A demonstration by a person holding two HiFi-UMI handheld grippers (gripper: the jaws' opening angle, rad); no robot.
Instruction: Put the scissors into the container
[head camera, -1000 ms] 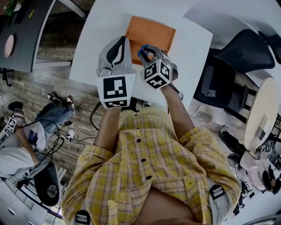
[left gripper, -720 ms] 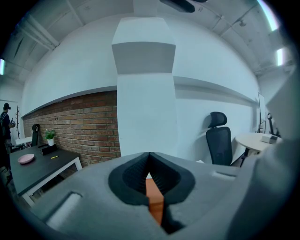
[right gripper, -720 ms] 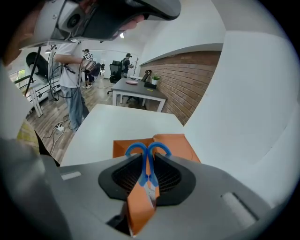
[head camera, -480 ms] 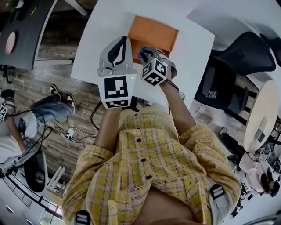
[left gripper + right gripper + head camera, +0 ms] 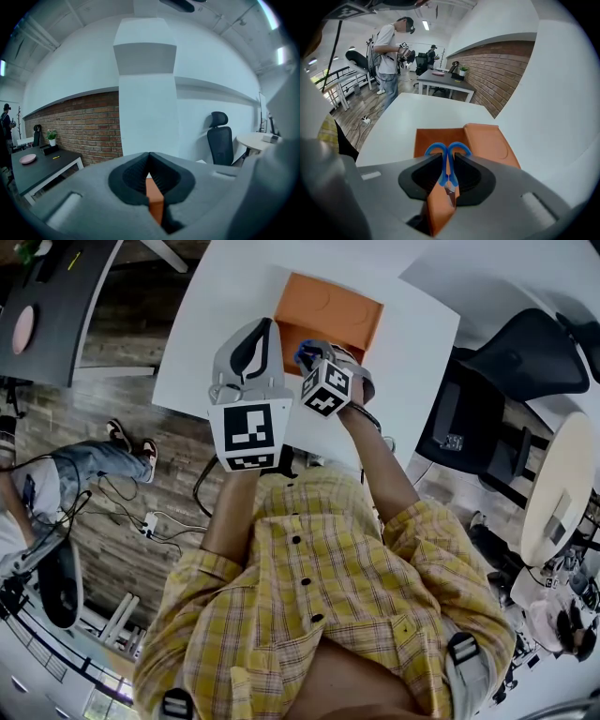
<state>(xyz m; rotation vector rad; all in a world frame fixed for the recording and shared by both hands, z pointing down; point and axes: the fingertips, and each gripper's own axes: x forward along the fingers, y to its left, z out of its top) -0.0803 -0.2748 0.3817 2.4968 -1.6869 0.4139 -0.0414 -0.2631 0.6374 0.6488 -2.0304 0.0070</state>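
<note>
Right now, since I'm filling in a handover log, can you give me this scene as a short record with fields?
surface: white table
container: orange rectangular container, on the table
scissors: blue-handled scissors, clamped in the right hand-held gripper, over the container
left hand-held gripper: jaws together, beside the container
task: scissors not yet released

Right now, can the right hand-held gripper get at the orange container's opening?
Probably yes. The right hand-held gripper, clamping the blue-handled scissors, hangs close above the open orange container; the lid is folded aside and nothing shows in between.
</note>
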